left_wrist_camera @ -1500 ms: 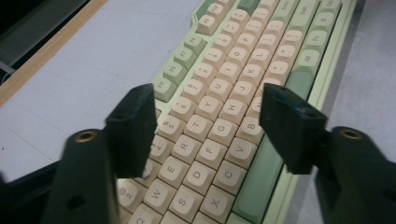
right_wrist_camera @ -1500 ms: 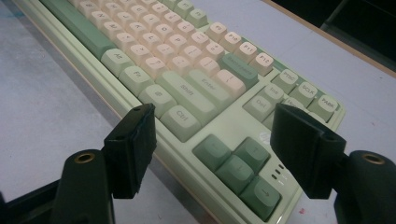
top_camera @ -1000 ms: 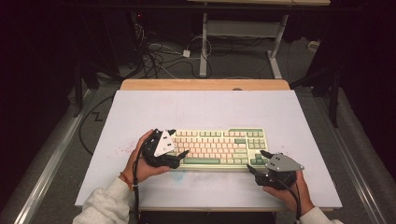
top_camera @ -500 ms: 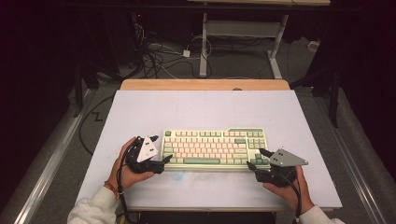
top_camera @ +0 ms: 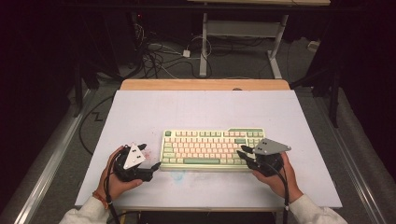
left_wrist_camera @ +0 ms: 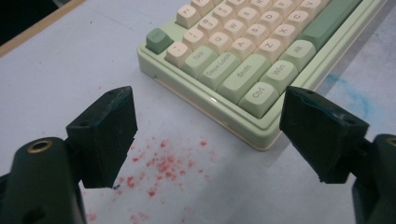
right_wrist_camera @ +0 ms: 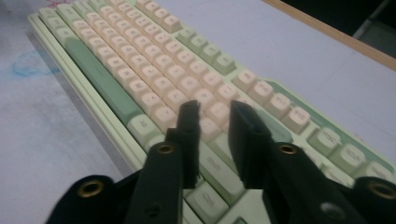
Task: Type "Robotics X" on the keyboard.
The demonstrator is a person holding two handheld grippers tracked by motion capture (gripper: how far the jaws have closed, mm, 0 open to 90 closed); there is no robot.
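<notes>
1. Near the front edge of the bench (top_camera: 205,112), the left tool (top_camera: 150,157) sits just off the left end of the keyboard (top_camera: 212,148), its jaws spread wide with nothing between them.
2. Seen in the left gripper view, the keyboard's near-left corner (left_wrist_camera: 254,109) lies ahead between the two open jaws, untouched, with red specks (left_wrist_camera: 161,163) on the bench below.
3. At the keyboard's right end, the right tool (top_camera: 245,153) hangs over the keys; its jaws have just been closing and now stand narrow, a slim gap between them, gripping nothing.
4. Compared with a second ago, the left tool has drawn back from over the keyboard's left end to the bench beside it.
5. Farther off, cables (top_camera: 159,53) lie on the floor beyond the bench.
</notes>
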